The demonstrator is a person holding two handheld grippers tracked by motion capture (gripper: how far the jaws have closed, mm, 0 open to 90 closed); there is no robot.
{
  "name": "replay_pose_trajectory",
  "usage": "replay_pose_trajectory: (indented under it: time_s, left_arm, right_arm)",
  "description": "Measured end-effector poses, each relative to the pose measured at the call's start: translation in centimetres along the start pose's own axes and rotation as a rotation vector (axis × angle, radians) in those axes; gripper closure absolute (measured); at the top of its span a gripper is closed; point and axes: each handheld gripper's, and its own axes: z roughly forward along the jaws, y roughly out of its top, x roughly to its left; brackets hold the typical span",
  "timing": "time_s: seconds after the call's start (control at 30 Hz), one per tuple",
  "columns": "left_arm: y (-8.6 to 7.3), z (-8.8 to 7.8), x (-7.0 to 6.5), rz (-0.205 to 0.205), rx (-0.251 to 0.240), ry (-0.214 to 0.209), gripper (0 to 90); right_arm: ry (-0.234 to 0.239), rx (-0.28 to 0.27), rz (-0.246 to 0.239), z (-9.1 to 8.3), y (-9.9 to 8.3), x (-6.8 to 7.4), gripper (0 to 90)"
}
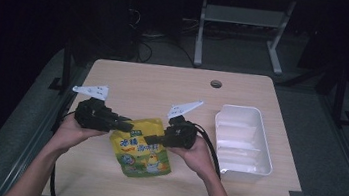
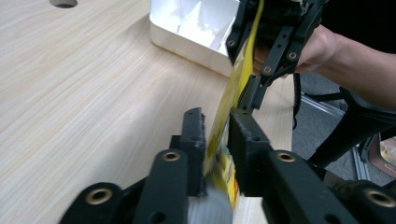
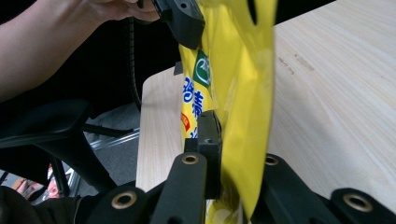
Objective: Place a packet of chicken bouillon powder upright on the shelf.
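A yellow snack pouch (image 1: 143, 149) with blue lettering sits over the near middle of the wooden table (image 1: 164, 84), between my two grippers. My left gripper (image 1: 127, 121) reaches to its upper left corner. In the left gripper view the pouch (image 2: 236, 79) runs edge-on between the jaws of my left gripper (image 2: 215, 126), which stand slightly apart around it. My right gripper (image 1: 150, 138) is shut on the upper right edge. In the right gripper view the pouch (image 3: 243, 93) is pinched in my right gripper (image 3: 233, 135) and hides one jaw.
An empty white plastic tray (image 1: 219, 128) stands to the right of the pouch, its wall (image 2: 187, 37) close behind the right gripper. A round cable hole (image 1: 216, 83) lies near the table's far edge. Dark floor and table legs lie beyond.
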Motion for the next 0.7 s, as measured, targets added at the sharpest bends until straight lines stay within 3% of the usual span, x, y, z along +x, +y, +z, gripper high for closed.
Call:
replay_pose_trajectory:
  time_s: [0.43, 0.7]
  left_arm:
    - [-0.5, -2.0, 0.1, -0.006, -0.047, 0.077, 51.3]
    - [-1.5, -2.7, 0.1, -0.012, -0.056, 0.106, 46.2]
  right_arm:
    - [-0.063, 0.013, -0.033, -1.7, 0.4, 0.7, 88.9]
    - [-0.108, 0.022, -0.039, -2.8, 0.5, 0.9, 89.3]
